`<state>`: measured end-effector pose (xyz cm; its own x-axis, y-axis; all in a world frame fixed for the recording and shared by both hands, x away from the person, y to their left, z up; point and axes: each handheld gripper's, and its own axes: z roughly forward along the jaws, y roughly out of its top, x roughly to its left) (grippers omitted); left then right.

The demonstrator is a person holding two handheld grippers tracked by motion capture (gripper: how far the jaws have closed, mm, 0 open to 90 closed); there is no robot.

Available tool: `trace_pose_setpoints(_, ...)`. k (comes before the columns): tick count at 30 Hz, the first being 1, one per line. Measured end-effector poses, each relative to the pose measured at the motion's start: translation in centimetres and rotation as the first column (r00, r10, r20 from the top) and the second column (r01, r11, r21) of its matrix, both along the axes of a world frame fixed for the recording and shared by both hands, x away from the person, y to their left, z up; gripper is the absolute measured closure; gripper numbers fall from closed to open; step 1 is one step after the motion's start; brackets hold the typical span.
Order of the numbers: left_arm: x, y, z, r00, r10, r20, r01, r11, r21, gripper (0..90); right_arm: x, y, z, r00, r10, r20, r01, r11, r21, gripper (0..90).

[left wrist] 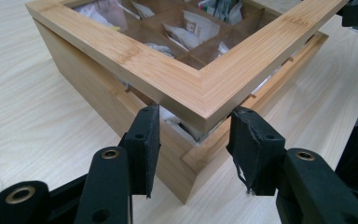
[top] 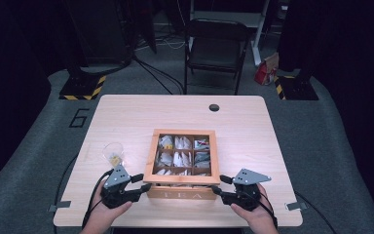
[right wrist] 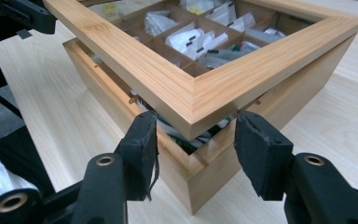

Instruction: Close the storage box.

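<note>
A wooden tea box [top: 182,193] stands near the table's front edge, with tea bags [top: 177,157] in its compartments. Its window-frame lid [top: 151,157] is lifted a little at the front, leaving a gap over the box wall [left wrist: 98,107]. My left gripper [top: 143,182] is shut on the lid's front left corner [left wrist: 204,109], one pad on each side of it. My right gripper [top: 220,185] grips the front right corner [right wrist: 193,105] the same way. Tea bags [right wrist: 191,42] show through the lid and in the gap.
A clear plastic cup [top: 113,153] with a tea bag in it stands just left of the box, close to my left gripper. The wooden table [top: 126,117] has a cable hole [top: 214,107] at the back. A folding chair [top: 216,48] stands beyond the table.
</note>
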<state>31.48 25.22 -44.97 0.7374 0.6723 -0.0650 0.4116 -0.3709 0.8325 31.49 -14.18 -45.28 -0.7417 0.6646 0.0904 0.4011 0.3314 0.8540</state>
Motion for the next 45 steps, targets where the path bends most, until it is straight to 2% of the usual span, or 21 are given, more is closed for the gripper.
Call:
trace_pose_setpoints(3,0.0,-0.2,-0.4,0.9997,-0.011,-0.020,0.012,0.9991,0.040,53.7,-0.2,-0.3,0.2,1.0000,0.007,-0.004,-0.007,0.999,0.034,50.5)
trace_pose_setpoints(9,0.0,-0.3,-0.6,0.9991,-0.012,-0.040,0.014,0.9987,0.050,53.4,-0.2,-0.1,0.1,0.9999,0.012,-0.005,-0.012,1.000,0.029,50.5)
trace_pose_setpoints(10,-0.1,-0.3,-0.6,0.9989,-0.015,-0.043,0.018,0.9984,0.053,53.1,-0.1,-0.1,0.2,0.9999,0.015,0.006,-0.016,0.999,0.030,50.5)
trace_pose_setpoints(11,-0.2,0.1,-0.4,0.9994,-0.018,-0.028,0.018,0.9998,-0.002,54.9,-0.2,-0.1,0.4,0.9999,0.011,0.006,-0.011,1.000,0.029,50.4)
trace_pose_setpoints(12,-0.2,0.3,-0.1,0.9996,-0.017,-0.025,0.016,0.9997,-0.017,55.2,-0.1,-0.2,0.5,0.9998,0.012,0.013,-0.012,0.999,0.032,50.5)
trace_pose_setpoints(22,-0.1,0.3,-0.1,0.9993,-0.017,-0.032,0.017,0.9999,-0.002,53.8,0.2,-0.8,0.9,0.9997,-0.008,0.025,0.007,0.999,0.040,50.5)
trace_pose_setpoints(24,-0.1,0.4,0.0,0.9994,-0.017,-0.031,0.016,0.9998,-0.010,52.6,0.3,-0.9,0.8,0.9998,-0.007,0.021,0.007,1.000,0.031,50.3)
trace_pose_setpoints(25,0.0,0.4,0.0,0.9994,-0.013,-0.031,0.012,0.9998,-0.015,51.7,0.4,-0.9,0.9,0.9996,-0.025,0.011,0.024,0.999,0.034,50.1)
trace_pose_setpoints(28,0.2,0.7,0.2,0.9995,-0.005,-0.031,0.005,0.9997,-0.024,50.6,0.6,-1.0,1.0,0.9994,-0.028,0.022,0.027,0.999,0.033,49.9)
trace_pose_setpoints(37,1.6,1.5,0.8,0.9989,0.037,-0.027,-0.038,0.9987,-0.035,50.2,2.1,-2.3,1.0,0.9956,-0.093,0.002,0.093,0.995,0.028,49.1)
trace_pose_setpoints(42,2.3,1.8,0.9,0.9980,0.047,-0.043,-0.048,0.9985,-0.026,50.0,2.7,-2.5,1.0,0.9943,-0.107,-0.001,0.107,0.994,0.022,48.8)
trace_pose_setpoints(45,3.0,2.0,0.8,0.9965,0.064,-0.054,-0.066,0.9972,-0.035,49.2,3.5,-2.7,1.0,0.9928,-0.120,-0.006,0.120,0.993,0.019,48.6)
